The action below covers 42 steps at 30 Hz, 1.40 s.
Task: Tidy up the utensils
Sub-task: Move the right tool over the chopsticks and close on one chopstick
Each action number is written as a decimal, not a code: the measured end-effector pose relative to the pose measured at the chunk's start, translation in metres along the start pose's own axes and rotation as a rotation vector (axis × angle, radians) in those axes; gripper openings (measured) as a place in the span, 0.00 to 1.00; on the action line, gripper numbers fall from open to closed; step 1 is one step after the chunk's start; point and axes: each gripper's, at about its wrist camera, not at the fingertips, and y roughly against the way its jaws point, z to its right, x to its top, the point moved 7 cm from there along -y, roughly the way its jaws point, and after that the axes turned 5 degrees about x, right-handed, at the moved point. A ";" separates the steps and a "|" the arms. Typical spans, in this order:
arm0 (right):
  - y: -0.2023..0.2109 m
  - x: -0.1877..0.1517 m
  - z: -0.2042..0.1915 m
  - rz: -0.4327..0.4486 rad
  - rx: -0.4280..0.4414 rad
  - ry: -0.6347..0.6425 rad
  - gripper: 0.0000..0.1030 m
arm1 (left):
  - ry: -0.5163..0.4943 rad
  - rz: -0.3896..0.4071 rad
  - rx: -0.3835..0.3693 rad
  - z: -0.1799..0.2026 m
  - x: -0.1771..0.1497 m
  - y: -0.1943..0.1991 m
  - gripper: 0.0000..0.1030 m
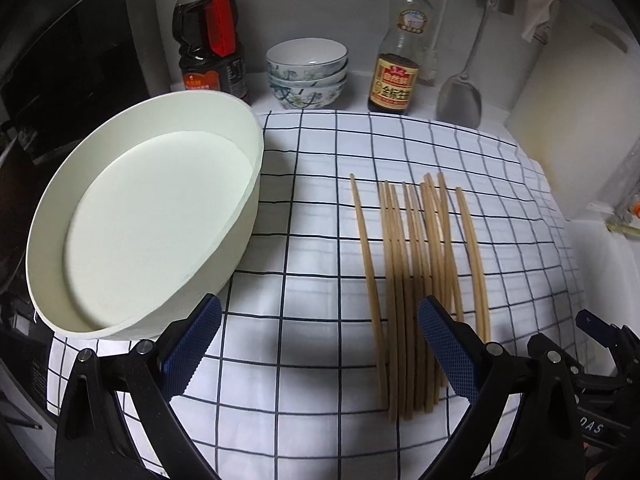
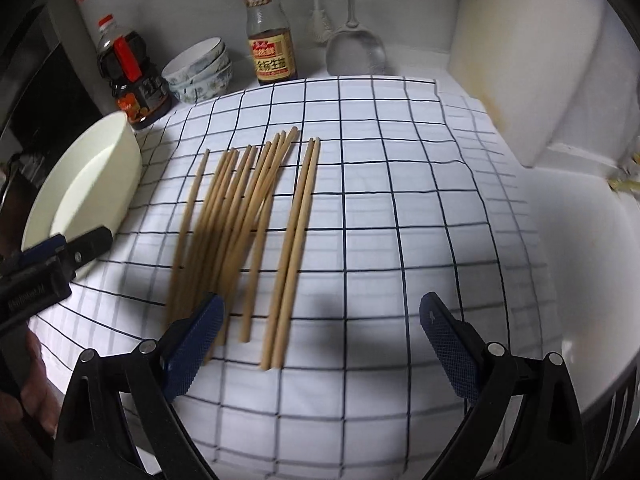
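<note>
Several wooden chopsticks (image 1: 416, 280) (image 2: 248, 224) lie side by side on a white cloth with a dark grid (image 1: 312, 208) (image 2: 380, 208). A round white container (image 1: 248, 184) (image 2: 128, 148) stands empty on the cloth's left side. My left gripper (image 1: 320, 340) hovers open over the cloth between the container and the chopsticks, its right finger above their near ends. My right gripper (image 2: 320, 340) is open too, just right of the chopsticks' near ends, with nothing between its fingers. The left gripper's tip (image 2: 68, 248) shows at the left edge of the right wrist view.
Along the back wall stand a dark sauce bottle with a red cap (image 1: 208, 36) (image 2: 128, 76), stacked patterned bowls (image 1: 307, 72) (image 2: 200, 70), a yellow-capped bottle (image 1: 400, 52) (image 2: 270, 32) and a hanging metal spatula (image 1: 460, 96) (image 2: 356, 52). White walls close in on the right.
</note>
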 end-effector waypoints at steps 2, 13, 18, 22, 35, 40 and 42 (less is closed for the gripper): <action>-0.008 0.000 0.001 0.004 0.007 0.009 0.92 | 0.020 -0.002 0.003 0.000 -0.001 -0.007 0.94; -0.037 0.014 0.016 0.080 -0.080 -0.017 0.92 | -0.015 0.015 0.045 0.012 -0.014 -0.046 0.94; -0.052 0.017 0.021 0.065 -0.121 -0.029 0.91 | -0.008 0.012 0.058 0.011 -0.011 -0.059 0.94; -0.060 0.018 0.024 0.056 -0.159 -0.013 0.92 | -0.022 0.012 0.080 0.013 -0.009 -0.066 0.94; -0.071 0.025 0.021 0.043 -0.212 0.069 0.91 | -0.040 -0.024 0.116 0.018 -0.012 -0.084 0.94; -0.071 0.024 0.026 0.051 -0.200 0.059 0.90 | -0.046 -0.014 0.127 0.021 -0.009 -0.085 0.94; -0.071 0.025 0.026 0.056 -0.194 0.054 0.89 | -0.045 -0.010 0.130 0.023 -0.006 -0.086 0.94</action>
